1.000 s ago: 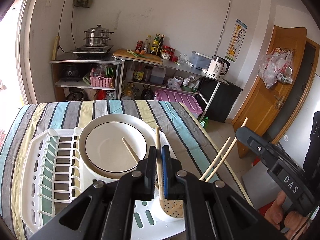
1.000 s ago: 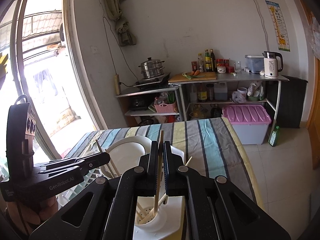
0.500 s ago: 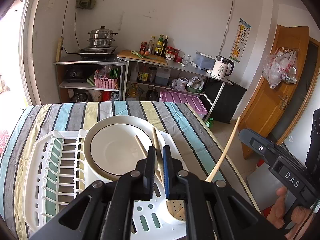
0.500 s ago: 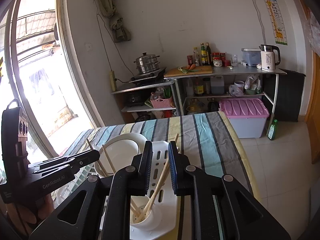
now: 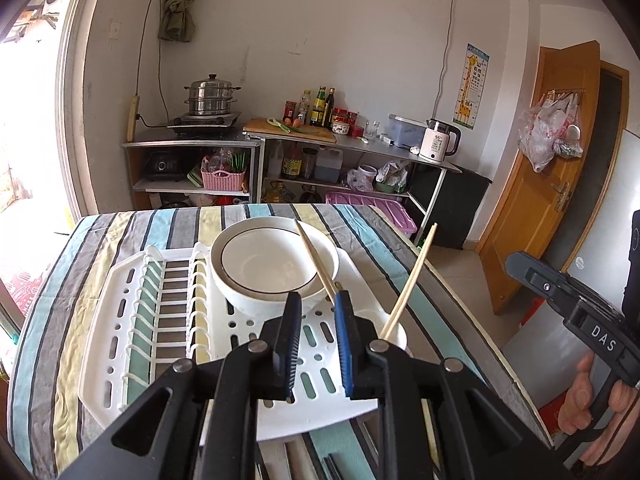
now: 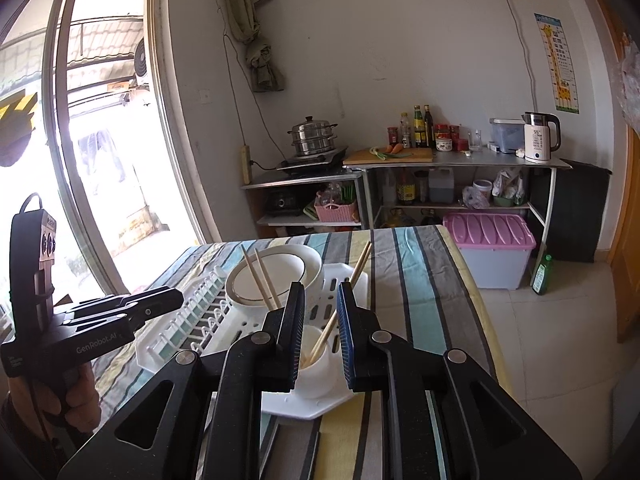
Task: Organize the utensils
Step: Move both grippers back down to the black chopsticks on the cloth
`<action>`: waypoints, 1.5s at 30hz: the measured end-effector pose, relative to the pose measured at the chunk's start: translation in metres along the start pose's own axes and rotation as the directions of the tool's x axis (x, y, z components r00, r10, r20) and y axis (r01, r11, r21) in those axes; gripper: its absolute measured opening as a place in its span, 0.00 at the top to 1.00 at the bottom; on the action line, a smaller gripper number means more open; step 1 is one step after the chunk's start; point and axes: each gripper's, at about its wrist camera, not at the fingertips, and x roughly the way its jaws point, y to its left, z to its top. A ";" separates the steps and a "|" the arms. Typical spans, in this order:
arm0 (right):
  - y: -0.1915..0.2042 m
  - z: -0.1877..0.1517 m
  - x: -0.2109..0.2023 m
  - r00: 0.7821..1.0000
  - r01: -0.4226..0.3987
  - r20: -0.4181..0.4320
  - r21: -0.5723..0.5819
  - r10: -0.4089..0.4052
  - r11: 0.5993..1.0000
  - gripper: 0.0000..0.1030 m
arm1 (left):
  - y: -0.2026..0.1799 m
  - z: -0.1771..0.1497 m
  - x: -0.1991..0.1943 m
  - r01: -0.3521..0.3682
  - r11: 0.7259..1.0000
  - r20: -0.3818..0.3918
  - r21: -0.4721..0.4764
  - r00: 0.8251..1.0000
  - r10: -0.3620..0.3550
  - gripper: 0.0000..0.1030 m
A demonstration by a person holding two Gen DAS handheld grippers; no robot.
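Left gripper (image 5: pixel 316 312) hovering over the near edge of a white plastic dish-drying rack (image 5: pixel 168 320), fingers parted wide with nothing between the pads. Right gripper (image 6: pixel 320 308) likewise spread wide and empty, poised just above a white round utensil cup (image 6: pixel 316 354) at the rack's near right corner. In the right wrist view, four light wooden chopsticks (image 6: pixel 340 308) standing in that cup: two leaning left across the bowl, two leaning right and away. In the left wrist view, only two of them plain to see, one slanting left over the bowl's rim, the other tilted right past the table edge; cup mostly hidden behind the right finger there. White ceramic bowl with a thin dark rim line (image 5: pixel 274 266) seated in the far middle of the rack, appearing nested in a second bowl of the same kind. Rack resting on a table covered by a striped cloth of grey, teal, cream and black (image 5: pixel 120 232). Far behind, against the wall, metal shelving (image 5: pixel 192 160) bearing a stainless steel steamer pot (image 5: pixel 211 96), sauce bottles (image 5: pixel 320 104) and a white electric kettle (image 5: pixel 438 142). Pink-lidded plastic storage box (image 6: pixel 490 248) on the floor, far right of the table.
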 end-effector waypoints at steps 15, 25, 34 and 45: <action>0.030 -0.090 -0.074 0.996 -0.063 -0.071 -0.038 0.061 0.997 0.84 | 0.002 -0.112 -0.086 -0.025 1.000 -0.031 0.014 0.999 0.026 0.83; 0.039 -0.121 -0.083 0.988 -0.084 -0.133 -0.034 0.079 0.996 0.84 | 0.005 -0.153 -0.105 -0.033 0.999 -0.062 -0.003 0.998 0.033 0.83; 0.040 -0.126 -0.063 0.980 -0.069 -0.187 -0.026 0.062 0.997 0.84 | 0.000 -0.156 -0.085 -0.027 0.999 -0.106 0.019 0.994 0.029 0.83; 0.040 -0.126 -0.009 0.955 -0.056 -0.292 -0.016 0.049 0.998 0.84 | 0.001 -0.136 -0.028 -0.022 0.998 -0.218 0.051 0.975 0.033 0.83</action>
